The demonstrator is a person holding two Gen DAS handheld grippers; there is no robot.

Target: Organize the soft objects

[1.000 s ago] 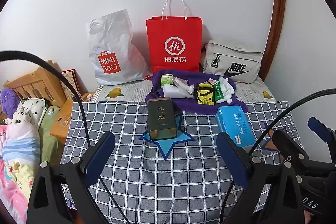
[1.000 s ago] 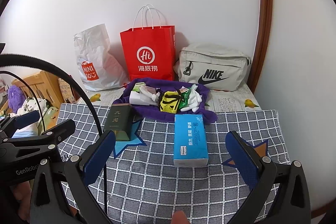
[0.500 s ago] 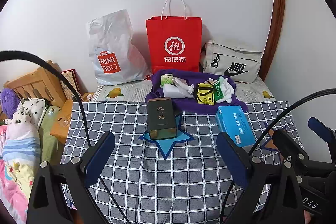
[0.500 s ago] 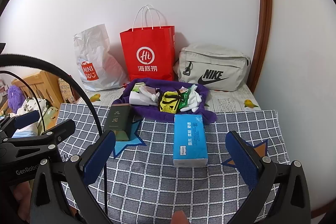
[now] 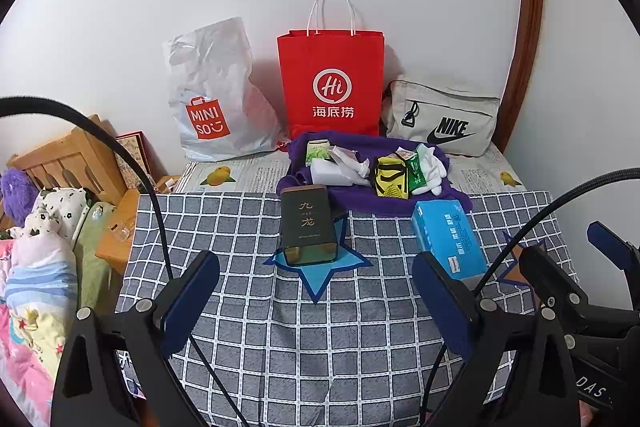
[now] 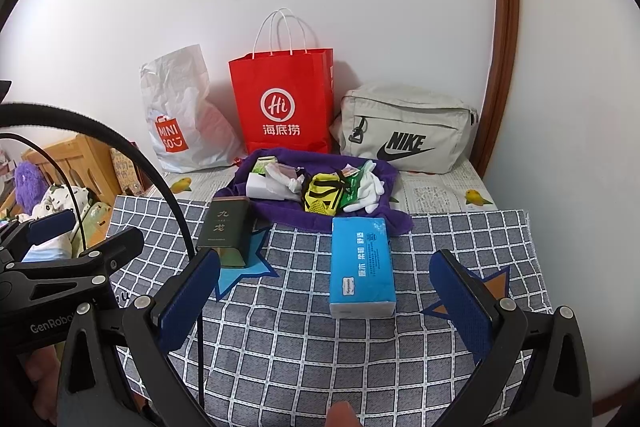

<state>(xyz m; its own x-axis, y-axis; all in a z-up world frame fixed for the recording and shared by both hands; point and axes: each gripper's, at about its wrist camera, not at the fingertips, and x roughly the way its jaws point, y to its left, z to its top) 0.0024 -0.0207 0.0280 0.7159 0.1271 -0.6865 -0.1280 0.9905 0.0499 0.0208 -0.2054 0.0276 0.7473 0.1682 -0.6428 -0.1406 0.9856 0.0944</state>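
- A white wall stands behind a table covered with a checked cloth [image 5: 320, 347]; against the wall are a white bag [image 5: 212, 95], a red bag [image 5: 332, 83] and a grey bag [image 5: 440, 115].
- A purple towel [image 6: 288, 215] lies at the far edge of the cloth, with white gloves [image 6: 368, 191], a yellow pouch [image 6: 320, 195] and small packets on it.
- The tissue pack [image 6: 362, 263] lies flat just in front of the towel, its long axis pointing from the camera toward the wall.
- A dark tin [image 5: 308, 227] stands on a blue star, left of the pack.
- The left gripper [image 5: 316, 303] hovers with fingers wide, holding nothing.
- The right gripper [image 6: 332, 307] also has its fingers wide and empty, with the pack between them farther ahead.
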